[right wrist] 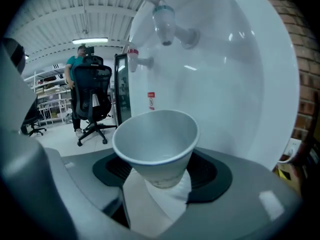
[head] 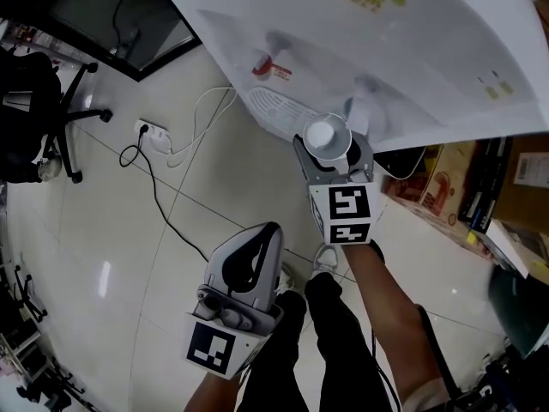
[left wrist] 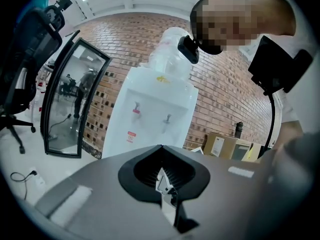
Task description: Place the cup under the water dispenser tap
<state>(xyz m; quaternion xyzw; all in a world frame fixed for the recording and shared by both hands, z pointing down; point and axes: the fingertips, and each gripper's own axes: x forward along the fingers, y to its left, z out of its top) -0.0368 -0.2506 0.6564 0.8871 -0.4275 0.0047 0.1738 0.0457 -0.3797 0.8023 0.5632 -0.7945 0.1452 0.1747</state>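
A white water dispenser (head: 412,50) fills the top of the head view, standing on a pale tiled floor (head: 103,230); its curved front (right wrist: 235,84) fills the right gripper view. The person's bare right forearm (head: 386,316) reaches forward from the lower right, bringing the right gripper (head: 333,163) close to the dispenser's front; its jaws are clamped on the base of a white paper cup (head: 327,136). The left gripper (head: 249,260) hangs lower and further back, near the person's legs, pointing at the dispenser, its jaws (left wrist: 165,184) pressed together with nothing between them. The cup (right wrist: 156,139) stands nearly upright, long axis vertical, open mouth up, tipped slightly; it sits below the grey tap (right wrist: 165,21), not touching it; a red tap (right wrist: 132,54) lies further left.
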